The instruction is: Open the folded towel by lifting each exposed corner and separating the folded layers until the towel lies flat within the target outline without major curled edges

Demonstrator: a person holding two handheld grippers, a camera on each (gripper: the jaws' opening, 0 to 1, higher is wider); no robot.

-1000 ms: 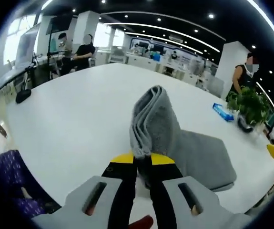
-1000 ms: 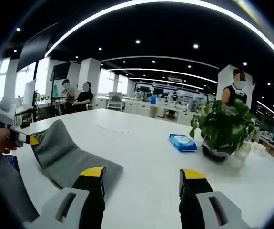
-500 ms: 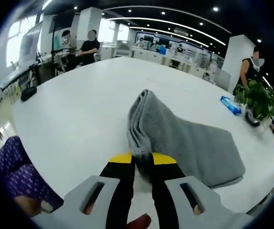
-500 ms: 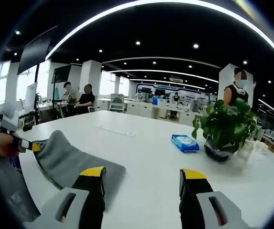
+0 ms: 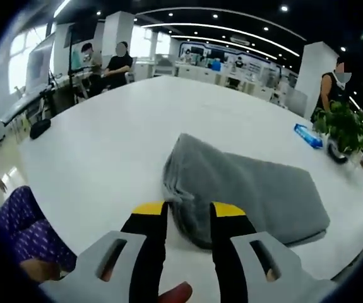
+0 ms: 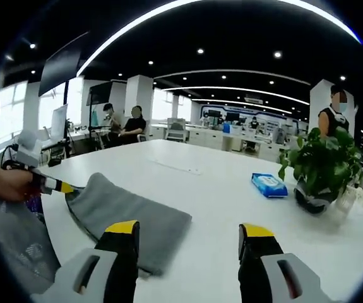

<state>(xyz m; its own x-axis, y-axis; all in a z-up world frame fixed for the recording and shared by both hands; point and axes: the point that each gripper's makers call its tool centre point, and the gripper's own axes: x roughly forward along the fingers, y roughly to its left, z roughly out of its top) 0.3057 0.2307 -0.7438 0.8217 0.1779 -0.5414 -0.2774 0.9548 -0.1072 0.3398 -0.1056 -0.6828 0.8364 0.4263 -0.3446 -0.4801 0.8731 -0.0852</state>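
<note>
A grey folded towel (image 5: 250, 189) lies on the white table (image 5: 105, 145). Its bunched near end rests between the parted jaws of my left gripper (image 5: 189, 211), which stands open around it. In the right gripper view the towel (image 6: 130, 214) stretches from the left edge toward the lower middle. There the left gripper (image 6: 55, 185), held by a hand (image 6: 7, 183), sits at the towel's far corner. My right gripper (image 6: 189, 230) is open above the table with nothing between its fingers, and its left jaw is over the towel's near edge.
A potted plant (image 6: 323, 167) and a blue packet (image 6: 269, 184) stand on the table's right side. Both also show in the left gripper view, the plant (image 5: 342, 126) and the packet (image 5: 309, 135). A person (image 6: 336, 113) stands behind the plant. Others sit at far desks.
The left gripper has lowered the raised towel end onto the table and its jaws have parted. The towel now lies low instead of standing up. The right gripper stays open.
</note>
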